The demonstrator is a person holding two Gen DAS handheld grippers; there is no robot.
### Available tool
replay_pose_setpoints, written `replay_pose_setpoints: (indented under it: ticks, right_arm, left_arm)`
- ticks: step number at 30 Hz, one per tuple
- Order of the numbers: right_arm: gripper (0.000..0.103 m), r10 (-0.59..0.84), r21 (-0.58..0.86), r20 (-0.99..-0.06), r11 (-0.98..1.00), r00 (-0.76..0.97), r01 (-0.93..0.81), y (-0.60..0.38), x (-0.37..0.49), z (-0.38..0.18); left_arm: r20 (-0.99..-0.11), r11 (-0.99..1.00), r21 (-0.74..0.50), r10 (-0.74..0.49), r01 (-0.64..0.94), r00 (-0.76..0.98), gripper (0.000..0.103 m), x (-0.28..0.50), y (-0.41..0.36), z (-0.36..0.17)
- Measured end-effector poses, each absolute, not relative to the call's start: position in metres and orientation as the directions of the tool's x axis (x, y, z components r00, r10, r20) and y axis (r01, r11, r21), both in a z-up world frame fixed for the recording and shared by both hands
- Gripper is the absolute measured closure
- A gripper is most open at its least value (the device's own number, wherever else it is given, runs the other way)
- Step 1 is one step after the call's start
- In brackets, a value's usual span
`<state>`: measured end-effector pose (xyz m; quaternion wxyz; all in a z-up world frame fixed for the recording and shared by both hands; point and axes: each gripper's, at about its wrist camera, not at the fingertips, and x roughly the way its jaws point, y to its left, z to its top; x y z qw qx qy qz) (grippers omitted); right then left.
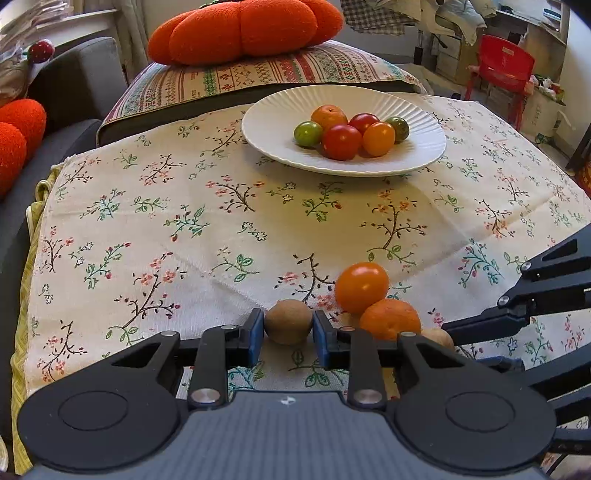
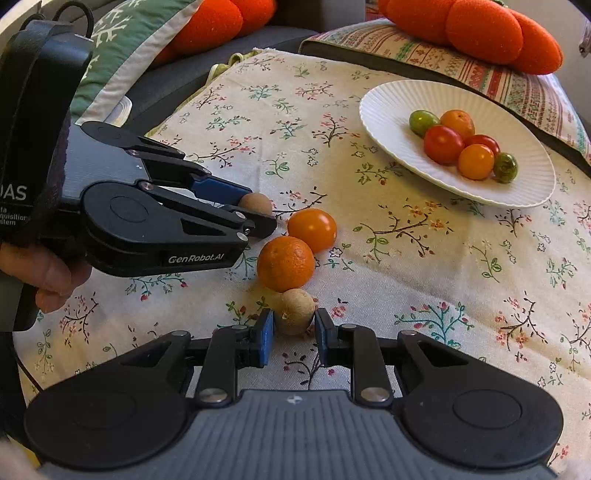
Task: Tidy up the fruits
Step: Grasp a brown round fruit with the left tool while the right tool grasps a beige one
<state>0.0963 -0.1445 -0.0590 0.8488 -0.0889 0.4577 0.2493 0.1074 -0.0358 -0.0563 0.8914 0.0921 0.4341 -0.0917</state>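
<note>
My left gripper (image 1: 288, 326) is shut on a small round brown fruit (image 1: 288, 320) that rests on the floral cloth. Just right of it lie an orange tomato (image 1: 362, 286) and a mandarin (image 1: 389, 319), touching each other. In the right wrist view my right gripper (image 2: 294, 322) is shut on a second brown fruit (image 2: 295, 310), which sits against the mandarin (image 2: 285, 263). The left gripper (image 2: 260, 212) comes in from the left there, its fruit (image 2: 255, 202) showing at the fingertips. A white ribbed plate (image 1: 266, 122) farther back holds several red, orange and green fruits.
A person's hand (image 2: 40, 273) holds the left gripper's handle. A striped cushion (image 1: 221, 77) with an orange pumpkin pillow (image 1: 243, 29) lies behind the plate (image 2: 388, 107). A grey sofa (image 1: 74, 85) borders the cloth's left edge. A red chair (image 1: 502, 66) stands at the back right.
</note>
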Motion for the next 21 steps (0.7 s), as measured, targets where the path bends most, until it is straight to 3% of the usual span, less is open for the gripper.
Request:
replay_pose_setpoints:
  ticks: [21]
  right_arm:
    - [0.082, 0.332, 0.057, -0.813, 0.863, 0.479, -0.502, -0.1472, 0.096, -0.0528]
  left_arm:
    - [-0.778, 0.964, 0.073, -0.104, 0.255, 0.619, 0.092, 0.1044, -0.0373, -0.0493]
